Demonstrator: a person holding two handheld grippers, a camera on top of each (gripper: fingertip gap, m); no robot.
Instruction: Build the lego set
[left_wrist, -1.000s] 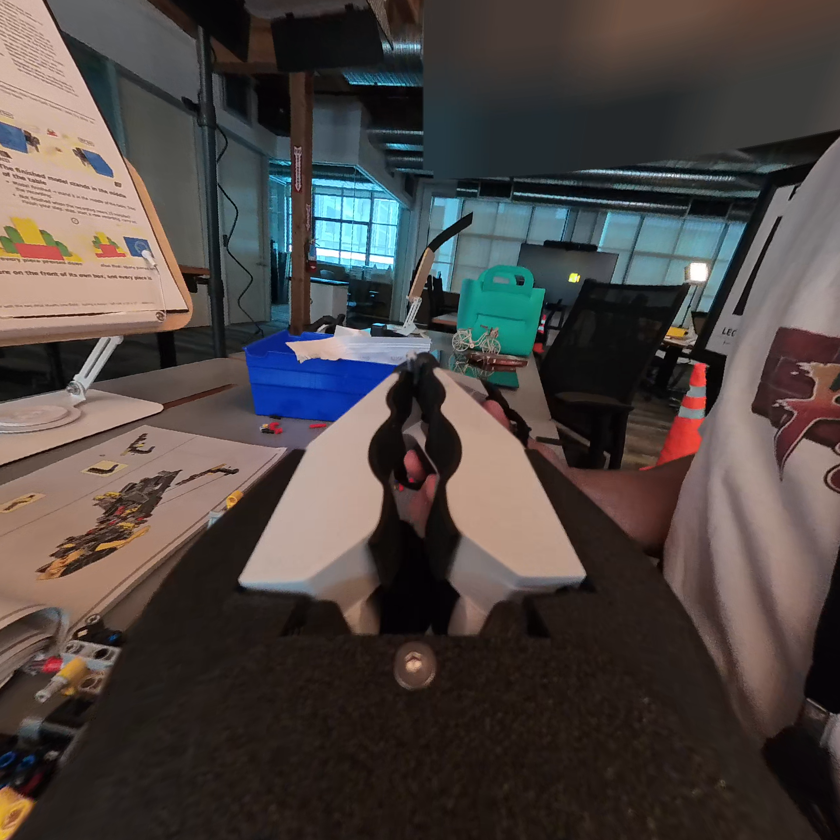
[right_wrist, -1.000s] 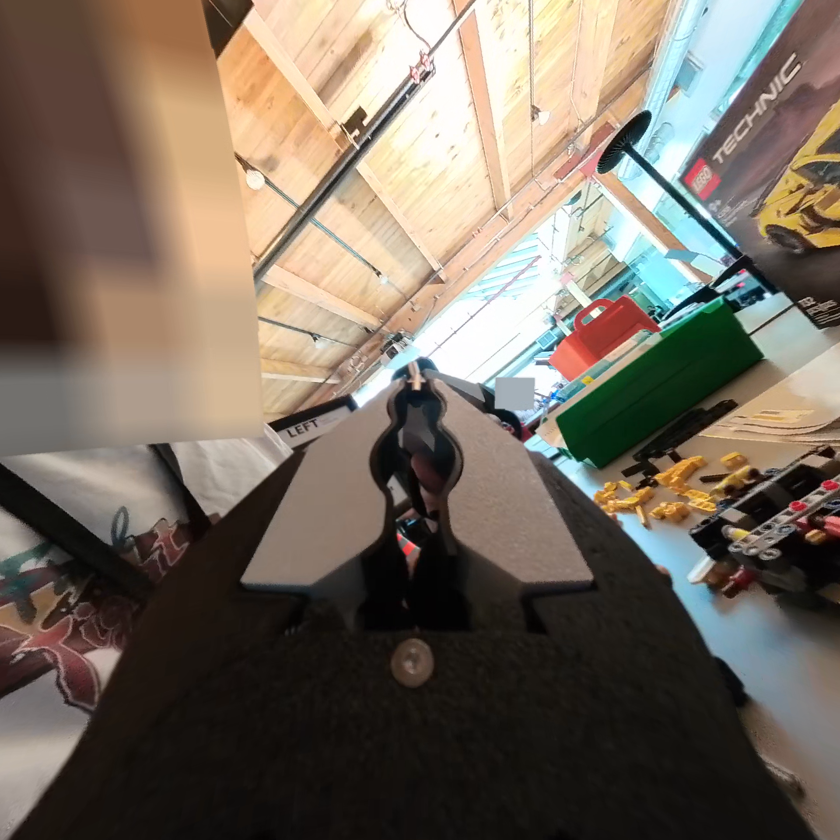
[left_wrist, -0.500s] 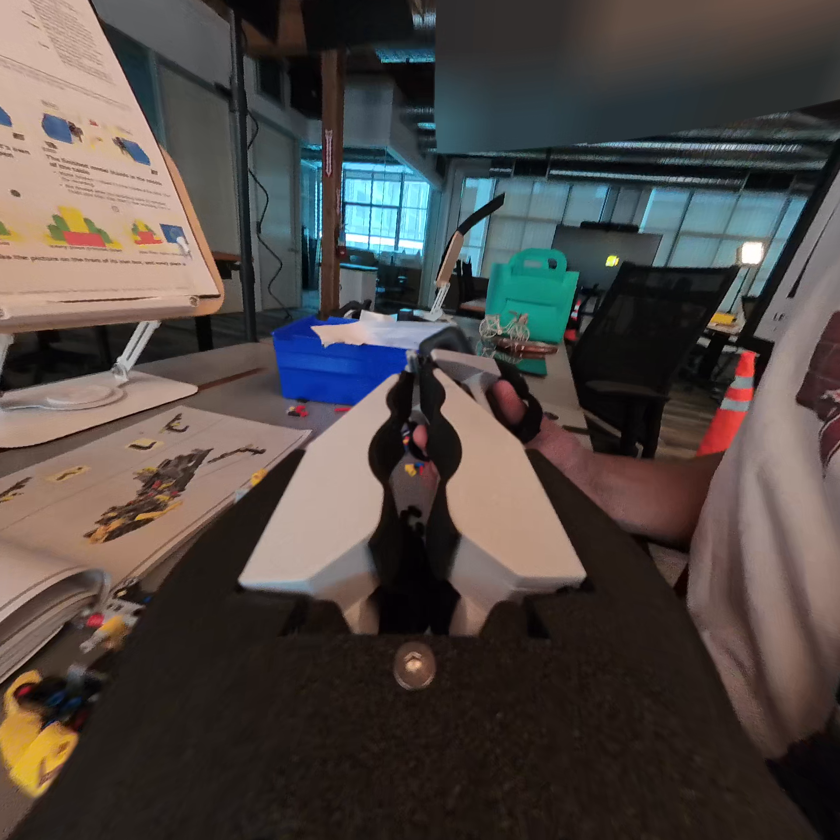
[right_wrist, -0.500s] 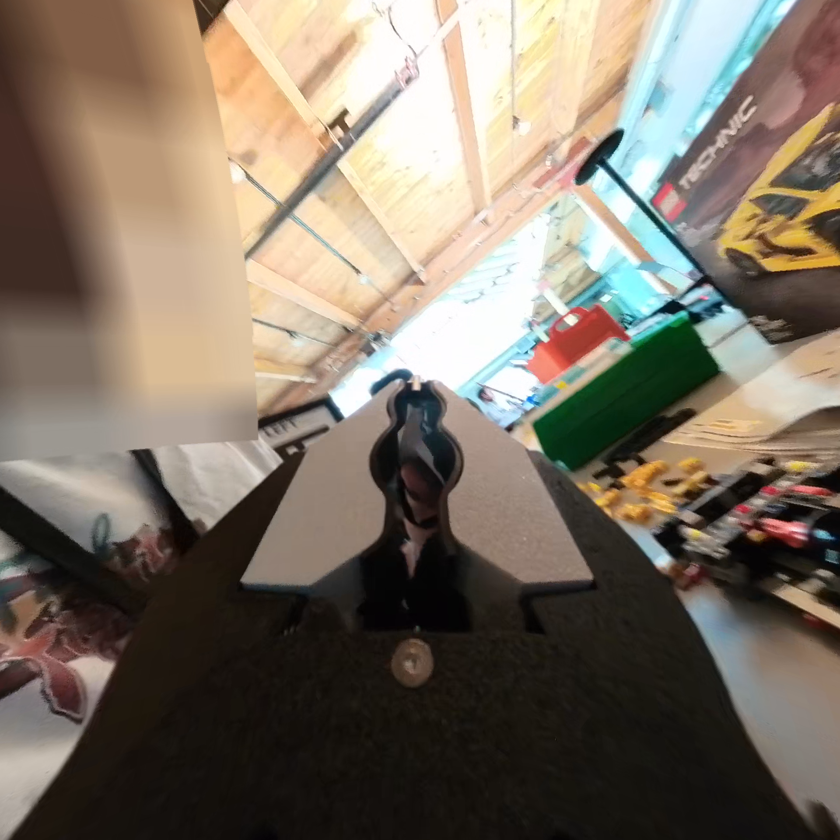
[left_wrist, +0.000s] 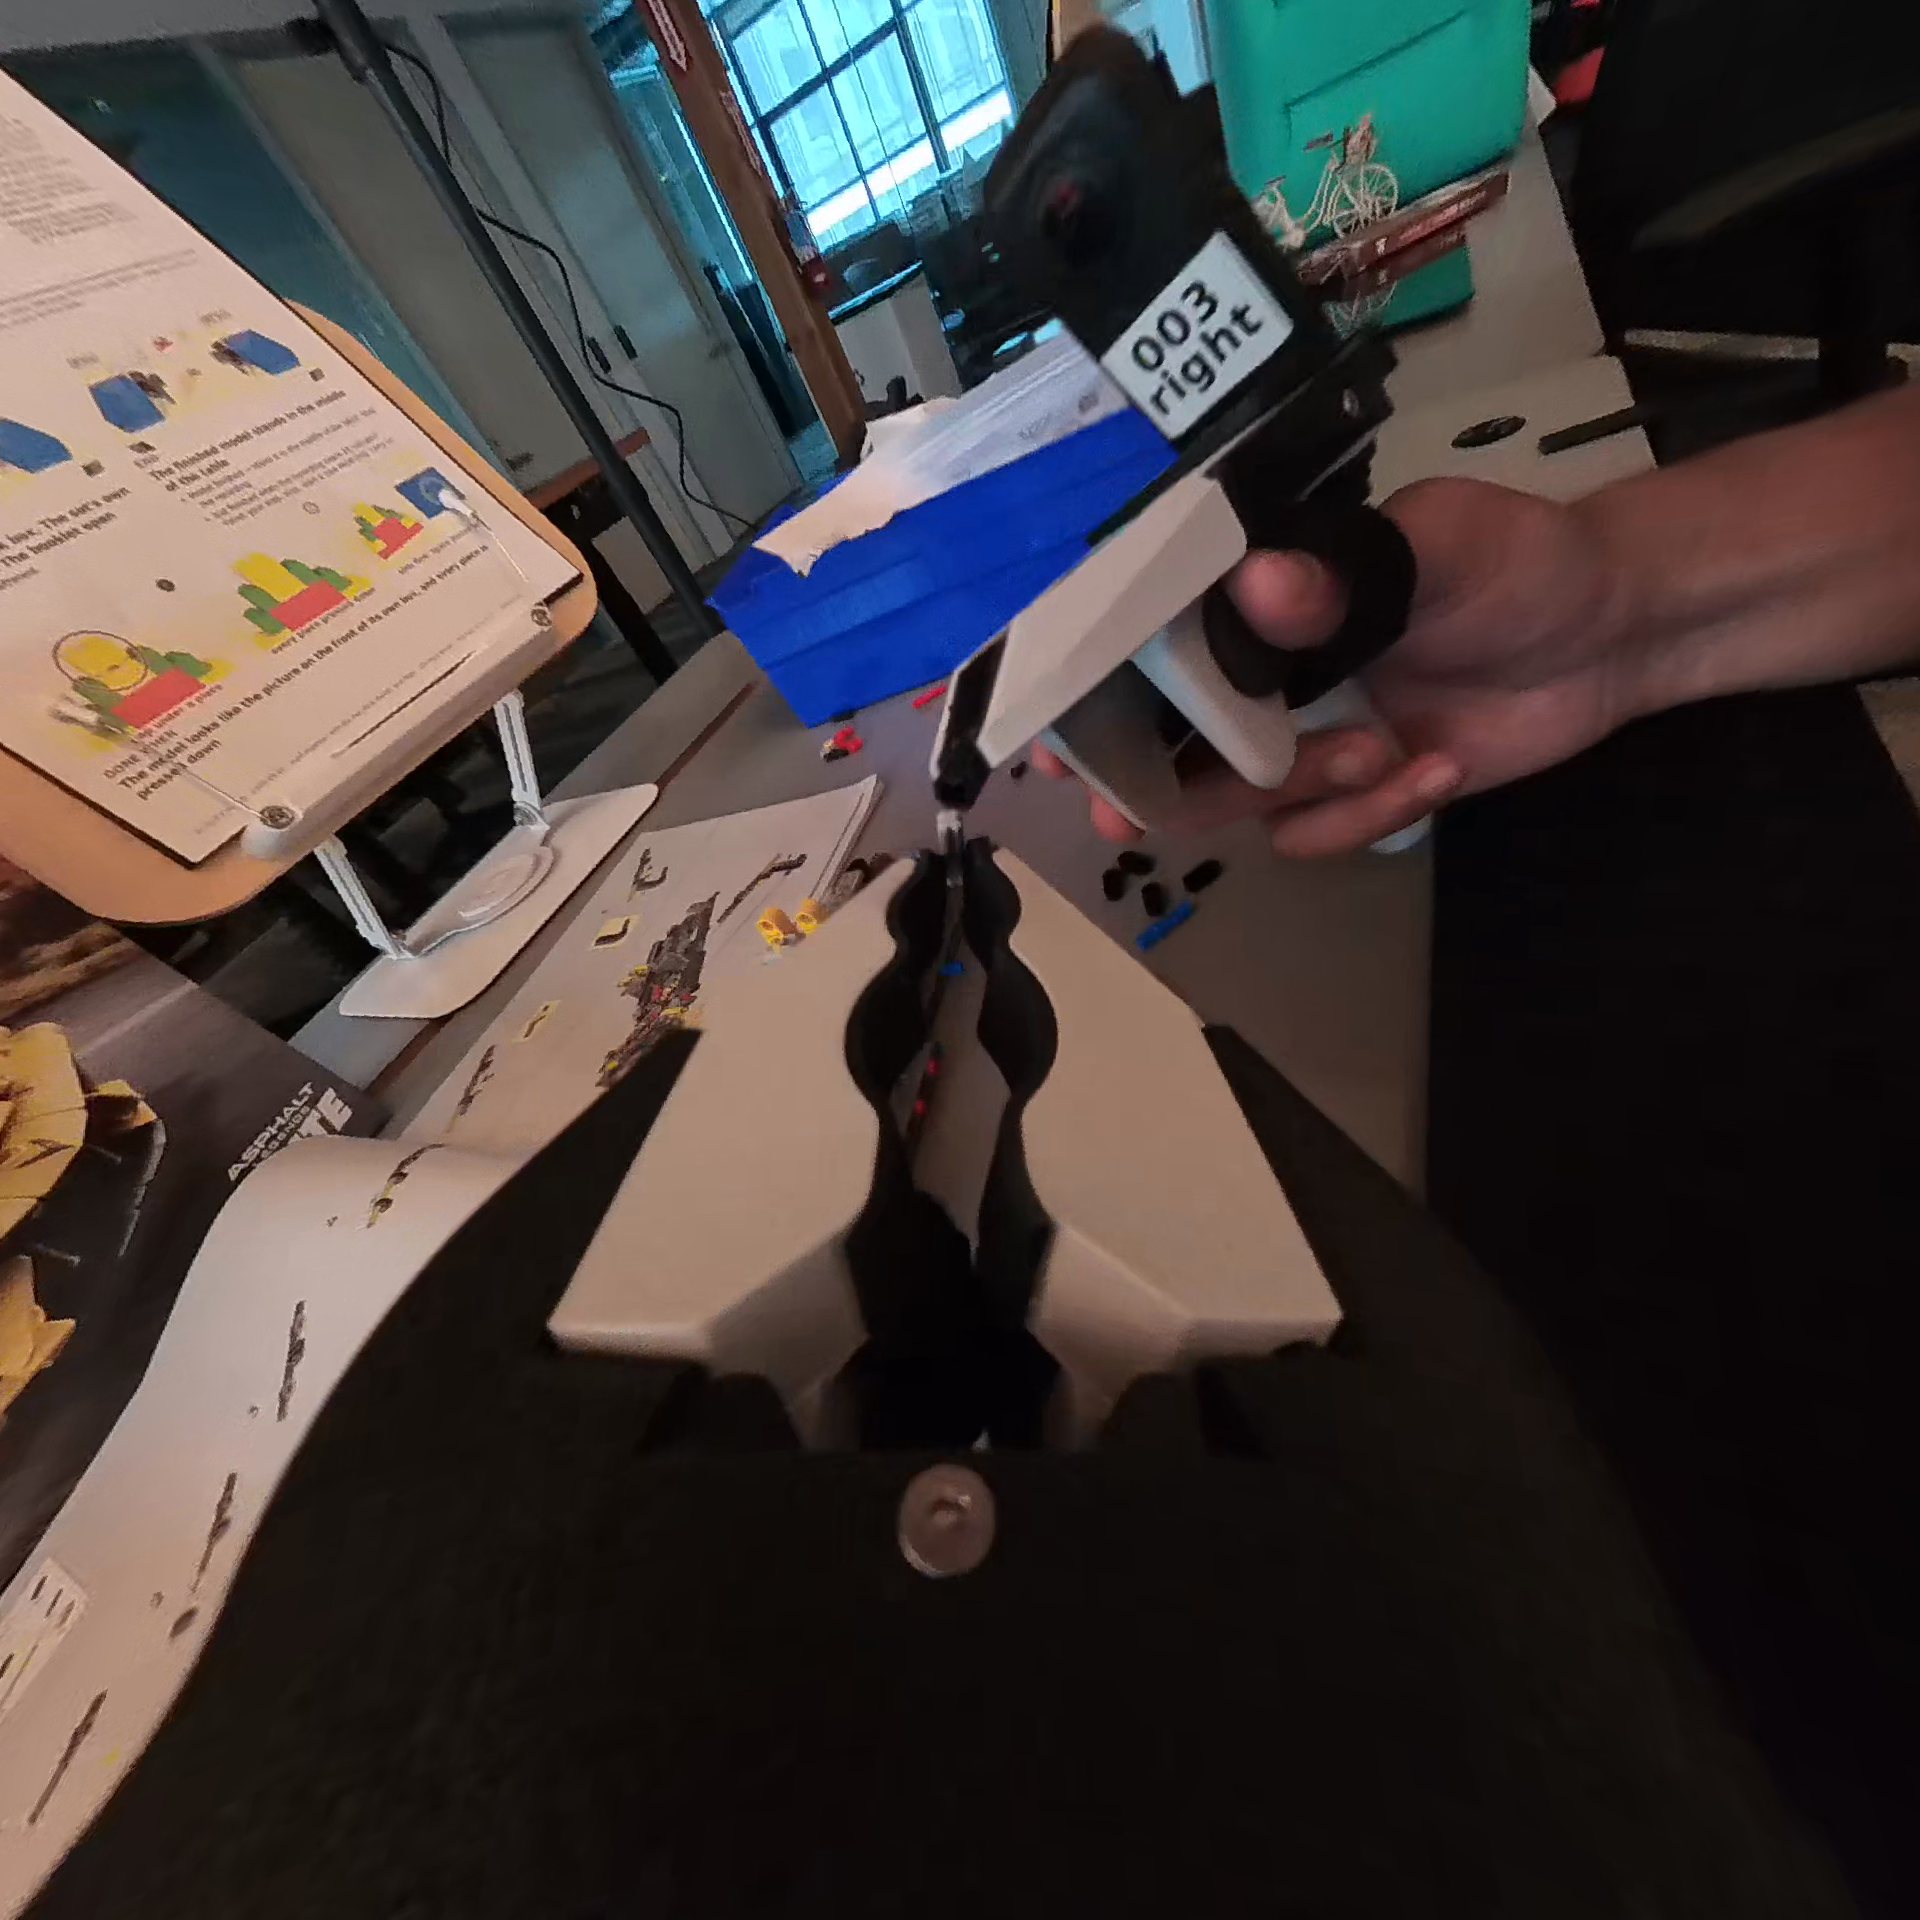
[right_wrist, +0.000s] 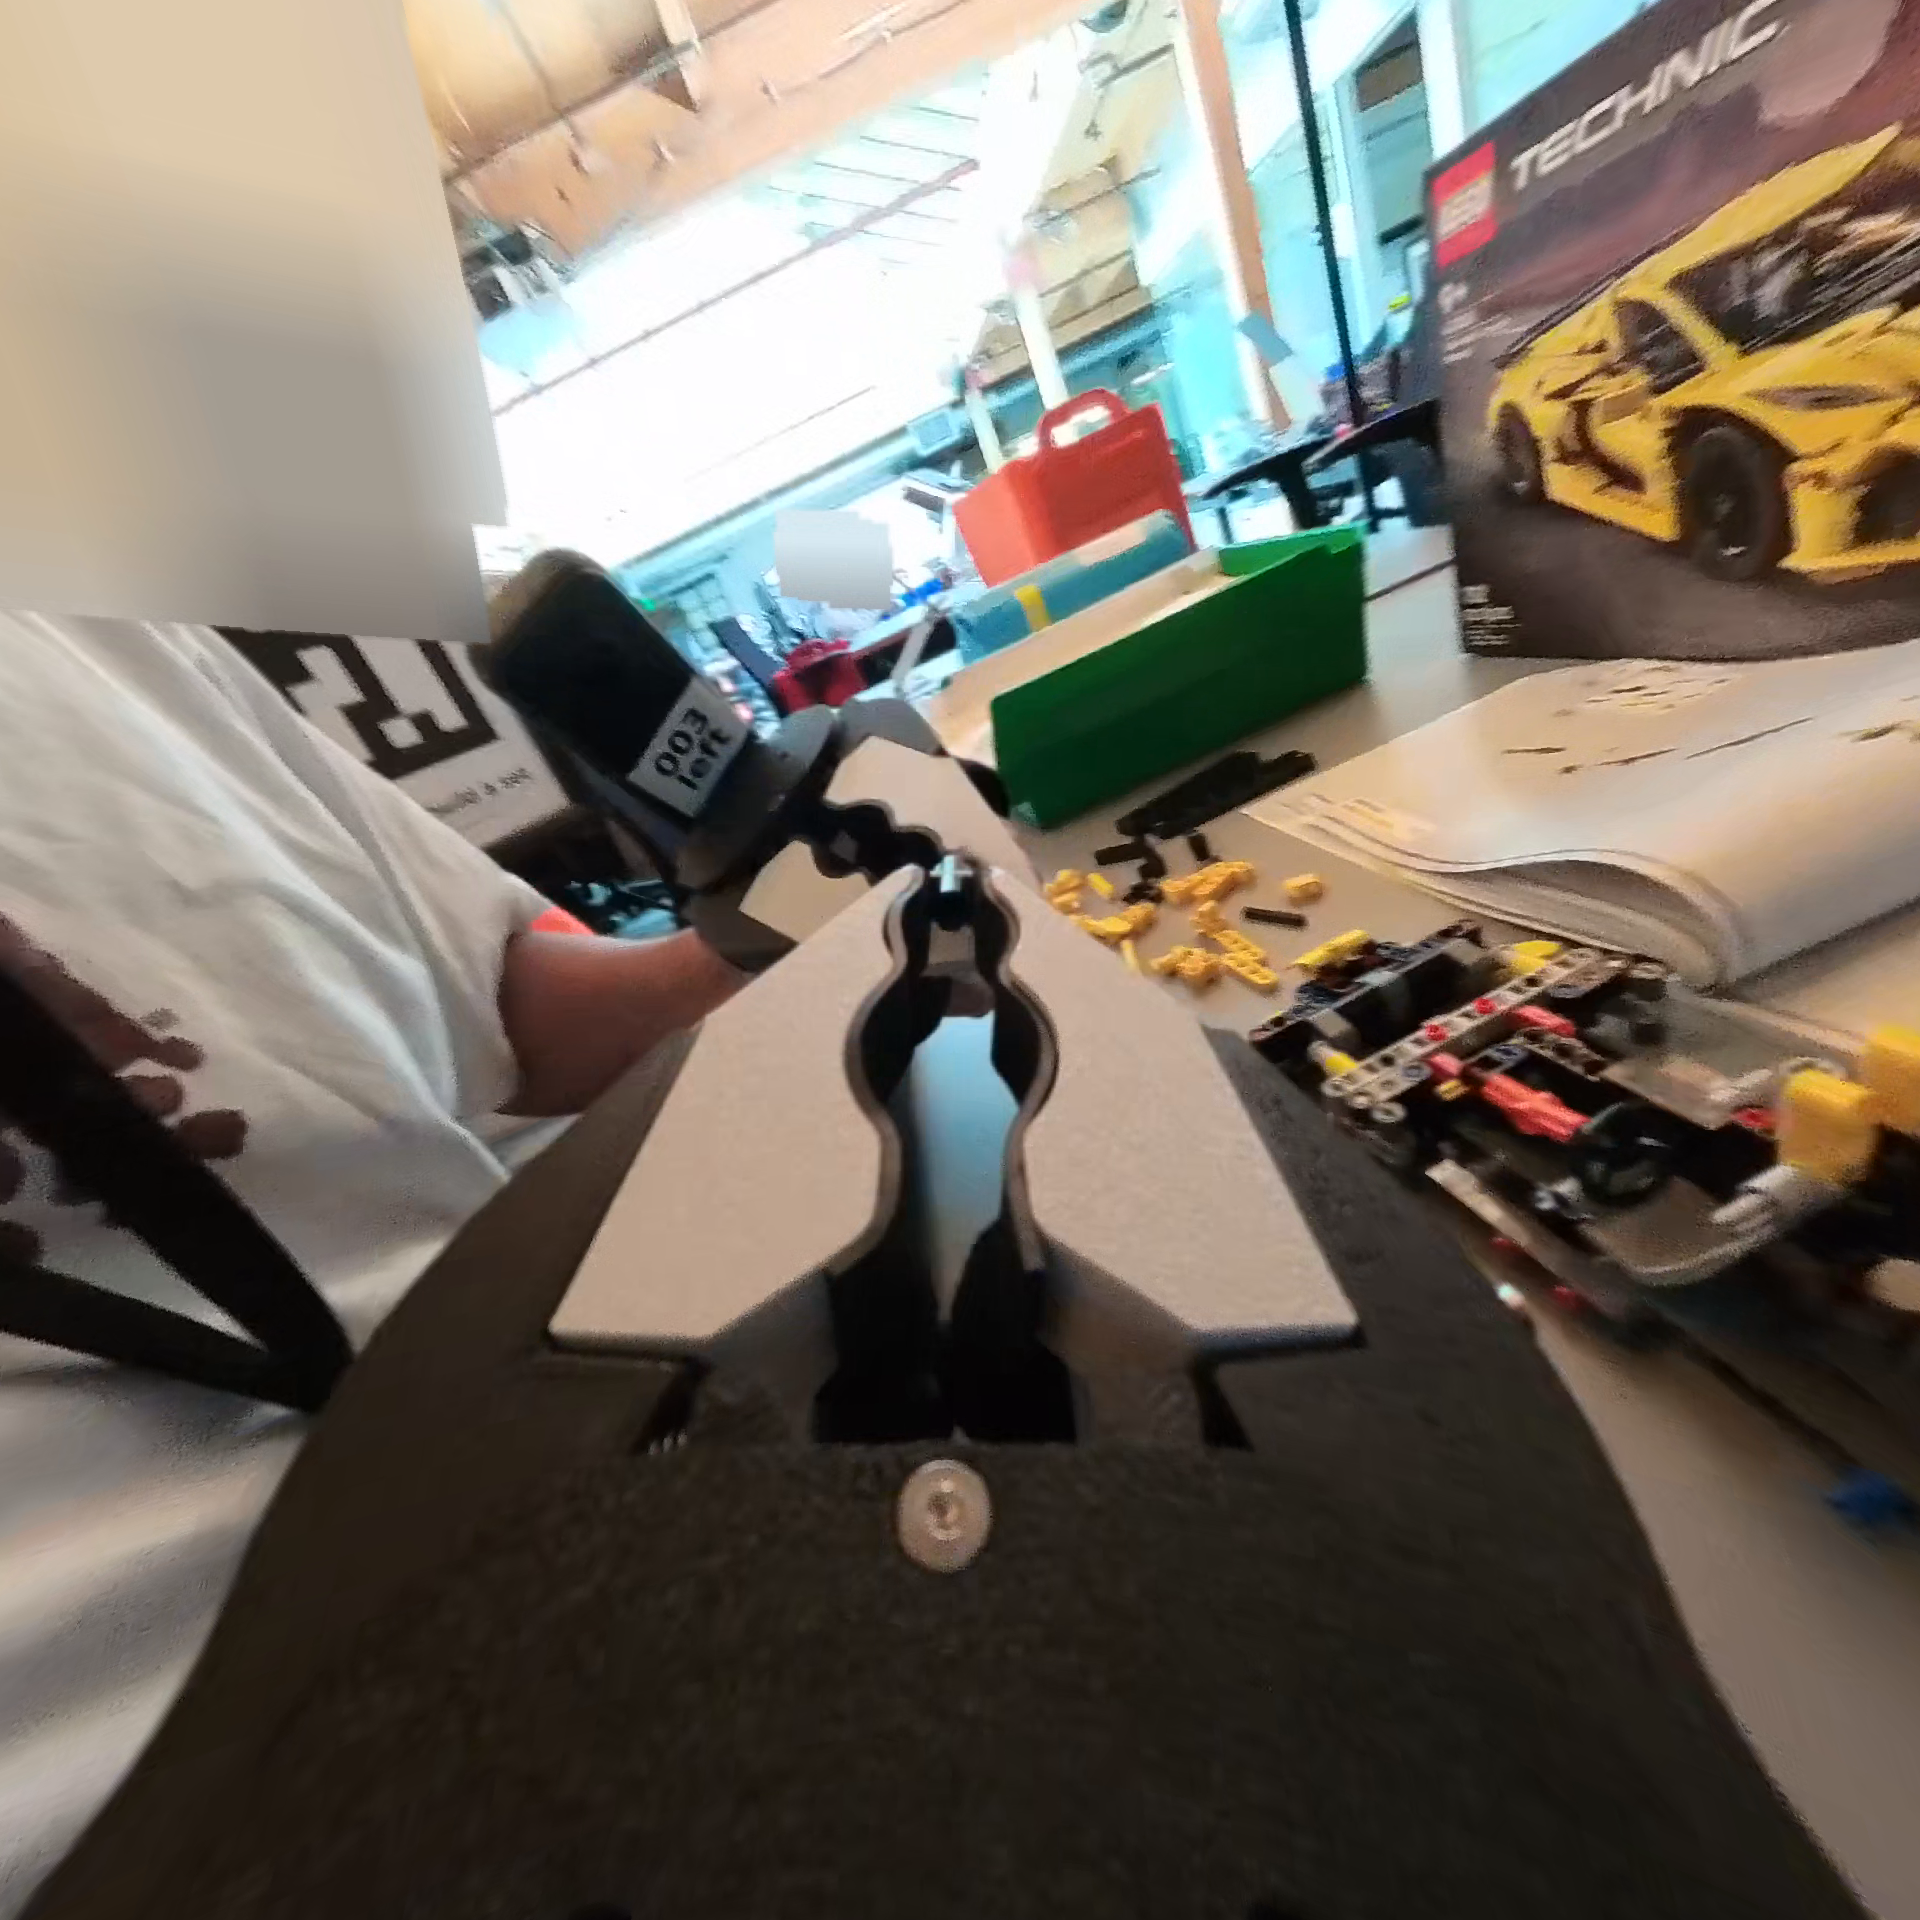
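Left gripper (left_wrist: 951, 862): jaws narrow, pinching small grey pin (left_wrist: 948, 831) at tips. Right gripper (right_wrist: 951, 883): jaws narrow, nipping same pin's other end, tip to tip. Part-built chassis (right_wrist: 1558, 1070) on table (right_wrist: 1714, 1538) at 3 o'clock; loose yellow pieces (right_wrist: 1174, 920) at 1 o'clock; open manual (left_wrist: 665, 935) at 10 o'clock, left view.
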